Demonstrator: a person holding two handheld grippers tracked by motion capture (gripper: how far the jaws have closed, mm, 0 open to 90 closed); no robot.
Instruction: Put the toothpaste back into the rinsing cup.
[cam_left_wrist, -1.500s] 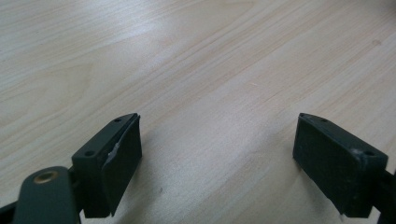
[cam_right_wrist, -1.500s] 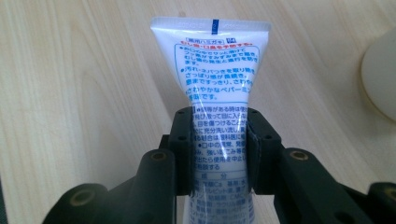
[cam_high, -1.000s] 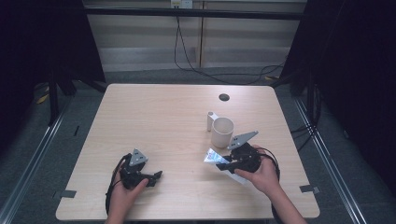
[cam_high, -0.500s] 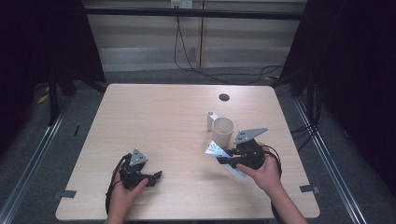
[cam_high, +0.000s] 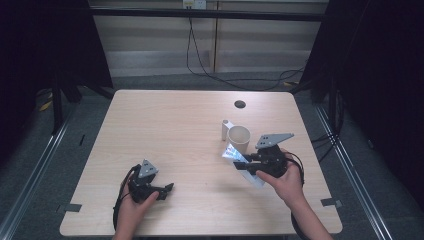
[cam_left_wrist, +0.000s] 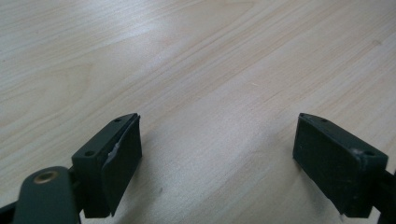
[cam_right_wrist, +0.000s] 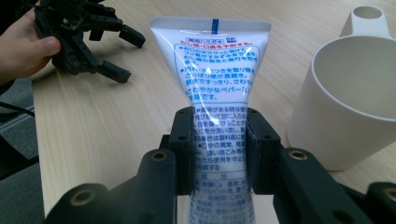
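Note:
My right gripper (cam_right_wrist: 219, 140) is shut on a white toothpaste tube (cam_right_wrist: 211, 70) with blue print, its flat crimped end pointing away from the camera. In the high view the right gripper (cam_high: 243, 163) holds the tube (cam_high: 231, 152) just above the table, left of a cream cup (cam_high: 239, 138) with a handle. In the right gripper view that cup (cam_right_wrist: 348, 102) stands close on the right of the tube. My left gripper (cam_high: 167, 189) rests near the table's front left, open, with bare wood between its jaws (cam_left_wrist: 219, 158).
The light wooden table (cam_high: 165, 125) has a dark round grommet hole (cam_high: 240, 104) near its far edge. The left hand and its gripper (cam_right_wrist: 84, 32) appear far off in the right gripper view. Cables hang behind the table; dark floor lies on both sides.
The right gripper has lifted the tube off the table and tilted it up beside the cup. The left gripper has stayed put.

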